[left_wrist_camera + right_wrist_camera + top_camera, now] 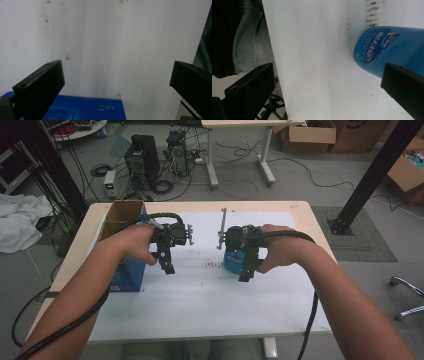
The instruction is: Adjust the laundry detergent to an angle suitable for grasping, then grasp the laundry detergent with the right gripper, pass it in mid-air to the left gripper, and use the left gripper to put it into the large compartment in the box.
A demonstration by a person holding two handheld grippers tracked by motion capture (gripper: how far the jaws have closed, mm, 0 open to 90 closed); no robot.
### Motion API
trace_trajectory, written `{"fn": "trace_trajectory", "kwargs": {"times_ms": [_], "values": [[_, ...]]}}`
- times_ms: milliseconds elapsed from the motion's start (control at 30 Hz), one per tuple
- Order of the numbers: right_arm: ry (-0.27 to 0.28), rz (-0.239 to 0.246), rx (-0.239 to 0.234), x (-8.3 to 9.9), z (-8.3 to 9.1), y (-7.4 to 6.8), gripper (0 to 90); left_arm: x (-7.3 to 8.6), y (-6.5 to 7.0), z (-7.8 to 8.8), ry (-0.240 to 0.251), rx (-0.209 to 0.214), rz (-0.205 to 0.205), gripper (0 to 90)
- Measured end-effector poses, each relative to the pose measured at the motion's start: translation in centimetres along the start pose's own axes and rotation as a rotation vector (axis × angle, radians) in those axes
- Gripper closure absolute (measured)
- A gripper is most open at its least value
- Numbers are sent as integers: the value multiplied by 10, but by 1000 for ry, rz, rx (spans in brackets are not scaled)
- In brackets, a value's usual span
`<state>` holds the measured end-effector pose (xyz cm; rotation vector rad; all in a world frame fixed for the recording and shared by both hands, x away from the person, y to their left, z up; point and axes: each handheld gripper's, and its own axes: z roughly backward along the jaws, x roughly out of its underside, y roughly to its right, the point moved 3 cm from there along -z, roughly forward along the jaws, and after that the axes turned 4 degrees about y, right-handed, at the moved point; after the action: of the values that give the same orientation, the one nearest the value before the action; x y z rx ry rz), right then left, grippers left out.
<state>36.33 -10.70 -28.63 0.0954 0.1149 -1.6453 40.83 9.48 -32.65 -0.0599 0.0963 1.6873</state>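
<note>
A: How are the two tools shown?
B: The left tool (167,262) and right tool (247,270) are held wide open above the white-papered desk (210,305); nothing is gripped.
A: What lies nearby?
B: A blue plastic bottle (384,47) is seen beside the right tool; a blue cardboard box (85,110) below the left.

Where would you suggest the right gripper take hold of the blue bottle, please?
Grip the blue bottle across its smooth, rounded body, probably coming level from the person's side. It seems to stand upright on the white sheet, and the right gripper, jaws wide open, is already beside it.
</note>
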Motion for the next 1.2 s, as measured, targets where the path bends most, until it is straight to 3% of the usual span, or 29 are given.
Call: {"fn": "trace_trajectory", "kwargs": {"times_ms": [667, 900, 1200], "values": [[4, 8, 2, -1, 1, -1, 0, 2, 2, 6, -3, -7, 1, 1], [10, 17, -3, -2, 4, 0, 0, 2, 4, 16, 3, -16, 8, 1], [3, 14, 4, 0, 3, -2, 0, 1, 5, 13, -4, -9, 3, 1]]}}
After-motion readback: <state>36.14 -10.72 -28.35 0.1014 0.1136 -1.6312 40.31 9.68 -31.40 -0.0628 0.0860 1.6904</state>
